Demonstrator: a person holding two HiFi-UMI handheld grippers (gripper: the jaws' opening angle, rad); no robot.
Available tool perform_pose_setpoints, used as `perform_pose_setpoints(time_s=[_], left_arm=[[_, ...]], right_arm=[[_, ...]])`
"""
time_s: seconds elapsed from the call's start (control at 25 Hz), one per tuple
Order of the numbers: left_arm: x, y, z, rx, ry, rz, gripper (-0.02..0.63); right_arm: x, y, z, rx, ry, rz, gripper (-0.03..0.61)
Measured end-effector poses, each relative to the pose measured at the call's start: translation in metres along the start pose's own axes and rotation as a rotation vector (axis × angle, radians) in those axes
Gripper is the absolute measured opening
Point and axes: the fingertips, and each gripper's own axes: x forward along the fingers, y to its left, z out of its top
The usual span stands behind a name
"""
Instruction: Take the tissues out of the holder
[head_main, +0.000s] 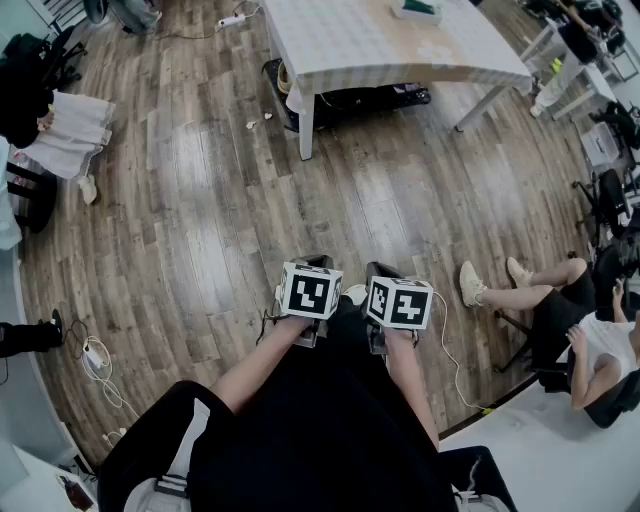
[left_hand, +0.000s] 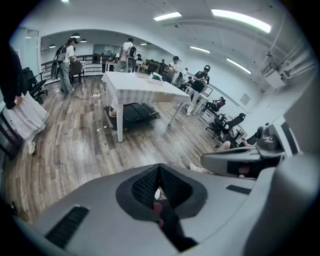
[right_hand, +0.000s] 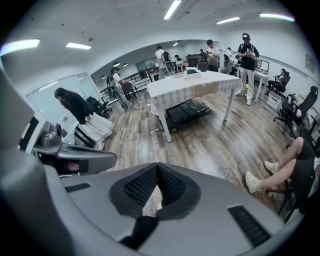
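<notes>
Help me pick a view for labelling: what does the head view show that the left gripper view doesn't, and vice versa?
Head view only: both marker cubes, left and right, and the wearer's forearms. Left gripper view only: the left tongs, shut on nothing, and ceiling lights. Both: the cloth-covered table and wood floor.

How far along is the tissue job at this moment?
Done: nothing visible. In hand: nothing; the left claw and right claw are both shut and empty, held low over the wooden floor. Left: everything. The table stands across the room, a green-and-white box, probably the holder, untouched on it; reaching it and pulling tissues remains.
</notes>
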Motion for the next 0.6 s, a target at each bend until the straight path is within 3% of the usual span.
perform_pose_setpoints(time_s=[0.6], left_arm=[[-0.0012,-0.004,0.0034,0.05,0.007,-0.028,0.0]], right_arm=[[-0.0057,0.0094,0.0015,0.039,-0.041,0.019,0.012]])
